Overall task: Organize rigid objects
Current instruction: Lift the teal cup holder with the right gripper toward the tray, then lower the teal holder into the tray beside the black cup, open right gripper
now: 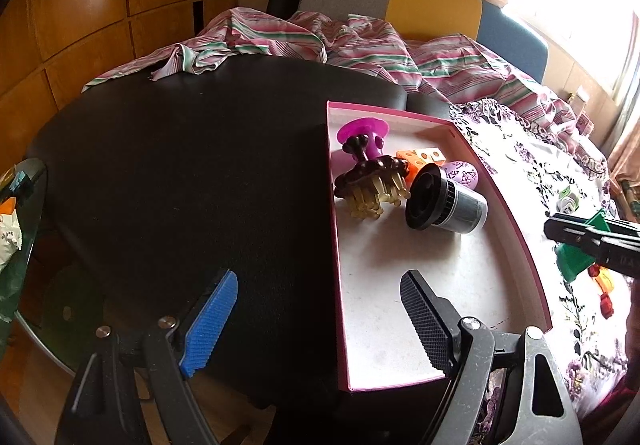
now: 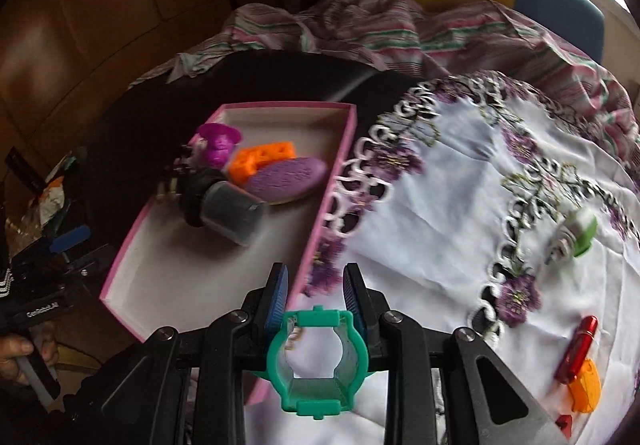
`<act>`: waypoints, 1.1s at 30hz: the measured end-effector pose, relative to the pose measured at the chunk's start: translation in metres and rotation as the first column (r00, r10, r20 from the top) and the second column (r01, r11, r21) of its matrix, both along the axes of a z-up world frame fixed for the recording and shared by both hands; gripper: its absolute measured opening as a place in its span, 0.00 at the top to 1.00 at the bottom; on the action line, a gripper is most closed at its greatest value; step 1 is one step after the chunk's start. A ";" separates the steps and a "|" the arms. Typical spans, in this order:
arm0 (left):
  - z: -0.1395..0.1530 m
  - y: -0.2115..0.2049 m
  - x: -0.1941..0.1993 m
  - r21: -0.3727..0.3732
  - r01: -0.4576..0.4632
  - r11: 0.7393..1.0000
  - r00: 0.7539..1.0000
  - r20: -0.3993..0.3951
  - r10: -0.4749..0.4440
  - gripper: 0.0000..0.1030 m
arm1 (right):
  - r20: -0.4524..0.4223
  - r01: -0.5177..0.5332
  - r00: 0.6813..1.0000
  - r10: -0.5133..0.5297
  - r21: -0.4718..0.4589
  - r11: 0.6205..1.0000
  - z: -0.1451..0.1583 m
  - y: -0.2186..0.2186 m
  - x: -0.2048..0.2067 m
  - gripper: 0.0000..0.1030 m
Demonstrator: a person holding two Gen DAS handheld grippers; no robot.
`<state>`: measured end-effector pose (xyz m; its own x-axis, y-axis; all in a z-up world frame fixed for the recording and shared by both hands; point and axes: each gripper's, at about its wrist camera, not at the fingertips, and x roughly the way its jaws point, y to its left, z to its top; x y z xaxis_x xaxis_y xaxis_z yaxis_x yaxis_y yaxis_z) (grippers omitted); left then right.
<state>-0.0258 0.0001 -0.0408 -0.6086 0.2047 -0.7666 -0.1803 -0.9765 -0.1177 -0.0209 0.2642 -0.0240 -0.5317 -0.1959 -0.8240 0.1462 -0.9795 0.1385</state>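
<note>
A green plastic ring piece (image 2: pixel 317 361), open through its middle with flat tabs at its top and bottom edges, is being gripped between the fingers of the right gripper (image 2: pixel 316 299); it is being held in the air over the near right edge of the pink box (image 2: pixel 316 245), where that edge meets the embroidered cloth (image 2: pixel 452 205). In the left wrist view the same piece (image 1: pixel 576 259) is being seen as a green shape under the dark fingers at the right edge.

Inside the box, toward its far end, a brown scalp brush (image 1: pixel 372 181) with pale bristles, a magenta suction piece (image 1: pixel 362 133), an orange block with holes (image 2: pixel 260 161), a purple egg-shaped thing (image 2: pixel 286 177) and a black-capped grey cylinder (image 1: pixel 446 203) lying on its side are being kept close together, several touching.

On the cloth, a green-and-white part (image 2: pixel 576 235) is lying toward the right edge, and a red tube (image 2: pixel 578 349) and a small orange piece (image 2: pixel 586 391) toward the near right corner.

The left gripper (image 1: pixel 320 321) is being held with fingers spread apart, grasping nothing, over the near left edge of the box and the black table (image 1: pixel 180 165).
</note>
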 end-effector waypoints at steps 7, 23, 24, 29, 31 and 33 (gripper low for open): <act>-0.003 -0.004 0.000 0.010 -0.004 1.000 1.000 0.012 0.004 0.18 | 0.058 -0.176 0.983 0.176 -0.001 0.984 -0.015 -0.061 -0.019 0.73; -0.007 -0.003 0.001 0.019 -0.006 1.000 1.000 0.024 0.006 0.18 | 0.084 -0.059 0.995 0.057 0.017 0.998 -0.040 -0.046 -0.041 0.55; -0.007 -0.002 0.002 0.019 -0.005 1.000 1.000 0.023 0.005 0.18 | 0.075 -0.058 0.996 0.056 0.022 0.998 -0.038 -0.046 -0.036 0.54; -0.006 0.001 0.002 0.020 0.000 1.000 1.000 0.023 -0.001 0.18 | 0.035 -0.056 0.998 0.055 0.017 0.998 -0.022 -0.035 -0.016 0.52; -0.006 0.002 0.003 0.018 0.003 1.000 1.000 0.021 -0.004 0.18 | 0.019 -0.054 0.998 0.054 0.010 0.998 -0.014 -0.032 -0.006 0.52; -0.005 0.003 0.002 0.019 0.008 1.000 1.000 0.022 -0.008 0.18 | 0.009 -0.055 0.998 0.055 -0.009 0.998 -0.007 -0.030 0.002 0.52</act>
